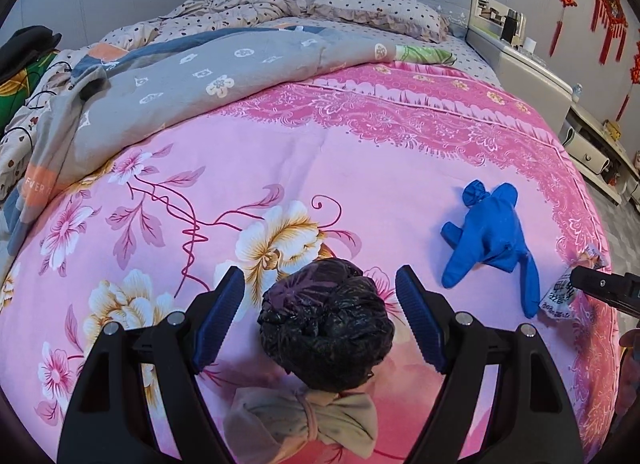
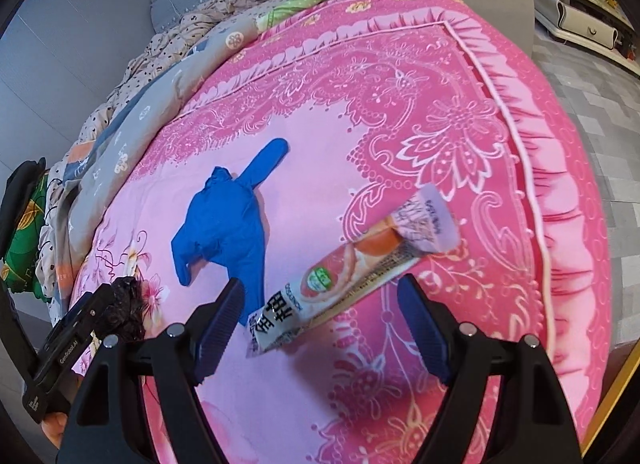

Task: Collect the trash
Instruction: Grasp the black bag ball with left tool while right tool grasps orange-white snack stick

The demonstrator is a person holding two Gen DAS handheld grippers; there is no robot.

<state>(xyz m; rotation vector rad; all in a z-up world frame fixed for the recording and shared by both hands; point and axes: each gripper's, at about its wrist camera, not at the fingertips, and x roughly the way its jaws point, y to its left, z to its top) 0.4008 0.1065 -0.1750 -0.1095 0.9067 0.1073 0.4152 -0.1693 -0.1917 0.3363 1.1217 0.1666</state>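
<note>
A crumpled black plastic bag [image 1: 326, 324] lies on the pink floral bedspread [image 1: 304, 168], between the open fingers of my left gripper [image 1: 320, 320], not pinched. A knotted beige cloth bundle [image 1: 308, 418] lies just below it. A blue glove [image 1: 492, 240] lies to the right; it also shows in the right wrist view [image 2: 228, 224]. A pink and white snack wrapper [image 2: 344, 268] lies between the open fingers of my right gripper [image 2: 322, 320], untouched. The wrapper [image 1: 560, 296] shows at the right edge of the left view, by the right gripper's body.
A rumpled grey quilt [image 1: 180, 76] and dotted pillows [image 1: 376, 4] fill the far half of the bed. A white bedside cabinet [image 1: 520, 60] and low white furniture [image 2: 580, 20] stand on the right. The grey floor [image 2: 600, 124] lies past the bed's right edge.
</note>
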